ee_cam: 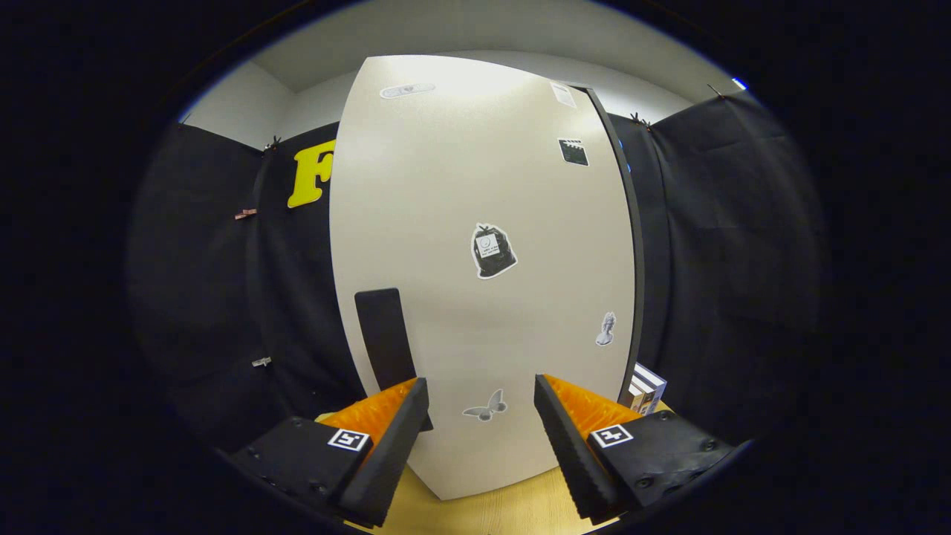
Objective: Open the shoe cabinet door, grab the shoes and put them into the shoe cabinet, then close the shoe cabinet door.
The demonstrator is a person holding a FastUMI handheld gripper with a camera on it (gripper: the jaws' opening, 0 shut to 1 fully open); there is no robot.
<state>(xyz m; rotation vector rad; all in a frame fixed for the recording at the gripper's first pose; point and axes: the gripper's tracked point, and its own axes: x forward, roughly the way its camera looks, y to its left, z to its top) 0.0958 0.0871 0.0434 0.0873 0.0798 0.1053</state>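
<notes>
While the door stands shut ahead:
Door: white shoe cabinet door (475,223) fills the space past the fingers, stickers on it.
Handle: dark handle (384,338) low on the door's left side, just beyond the left finger.
Gripper: gripper (481,405) spread wide, holding nothing, near the door's lower part.
Floor: wood floor (490,513) under the door.
Box: small box (645,388) at the door's lower right edge.

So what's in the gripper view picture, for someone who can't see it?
A closed white shoe cabinet door with stickers stands just ahead of the open gripper, which holds nothing. A dark handle runs along the door's edge above one finger, and the cabinet sits on a wooden surface.
</notes>
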